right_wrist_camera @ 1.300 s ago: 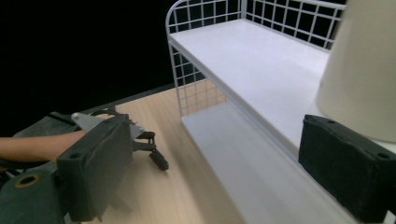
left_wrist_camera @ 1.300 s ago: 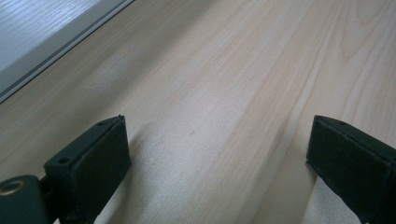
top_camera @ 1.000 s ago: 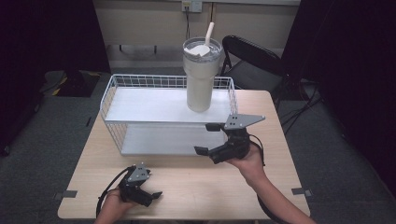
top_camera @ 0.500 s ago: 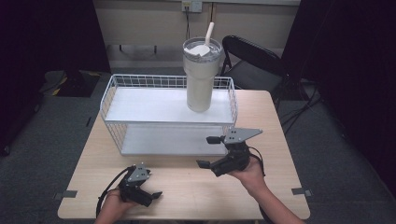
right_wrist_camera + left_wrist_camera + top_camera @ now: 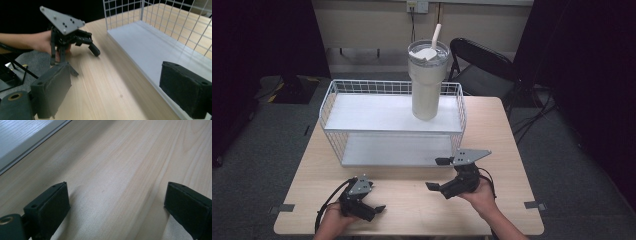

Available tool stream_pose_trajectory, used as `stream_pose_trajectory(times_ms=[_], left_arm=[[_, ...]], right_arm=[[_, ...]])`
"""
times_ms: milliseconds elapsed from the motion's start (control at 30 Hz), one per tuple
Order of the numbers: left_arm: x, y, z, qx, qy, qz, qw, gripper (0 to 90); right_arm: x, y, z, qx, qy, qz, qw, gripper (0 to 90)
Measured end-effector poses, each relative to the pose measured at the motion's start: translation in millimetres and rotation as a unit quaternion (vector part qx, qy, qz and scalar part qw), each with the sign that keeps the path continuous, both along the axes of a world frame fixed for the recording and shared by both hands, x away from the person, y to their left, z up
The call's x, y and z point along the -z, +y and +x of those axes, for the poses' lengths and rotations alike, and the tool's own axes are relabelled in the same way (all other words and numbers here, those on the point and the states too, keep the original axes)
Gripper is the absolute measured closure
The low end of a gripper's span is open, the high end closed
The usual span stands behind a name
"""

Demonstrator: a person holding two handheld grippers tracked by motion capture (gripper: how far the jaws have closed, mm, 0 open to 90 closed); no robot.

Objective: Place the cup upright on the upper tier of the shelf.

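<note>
Both grippers empty, jaws wide.
Tumbler [image 5: 427,80] upright in the basket [image 5: 332,100] at 12 o'clock — straw tipped toward 1; right gripper [image 5: 438,174] aims toward 10, left gripper [image 5: 373,206] toward 4.

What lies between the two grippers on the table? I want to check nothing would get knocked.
Bare wood: in the high view, nothing lies on the table between the left gripper and the right gripper.
</note>
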State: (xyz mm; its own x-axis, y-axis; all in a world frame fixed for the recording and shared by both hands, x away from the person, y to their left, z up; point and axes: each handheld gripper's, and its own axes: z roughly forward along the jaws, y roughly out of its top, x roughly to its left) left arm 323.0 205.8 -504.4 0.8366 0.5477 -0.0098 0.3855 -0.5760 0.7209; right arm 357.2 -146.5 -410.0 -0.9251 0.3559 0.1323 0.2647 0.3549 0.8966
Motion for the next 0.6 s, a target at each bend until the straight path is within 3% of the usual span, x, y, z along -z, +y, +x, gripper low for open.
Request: stream_pose_trajectory(times_ms=[600], left_arm=[[0.0,0.0,0.0,0.000,0.000,0.000,1.0000,5.3]], right_arm=[[46.5,-17.0,-0.7,0.013,0.032,-0.023,0.9991,9.5]])
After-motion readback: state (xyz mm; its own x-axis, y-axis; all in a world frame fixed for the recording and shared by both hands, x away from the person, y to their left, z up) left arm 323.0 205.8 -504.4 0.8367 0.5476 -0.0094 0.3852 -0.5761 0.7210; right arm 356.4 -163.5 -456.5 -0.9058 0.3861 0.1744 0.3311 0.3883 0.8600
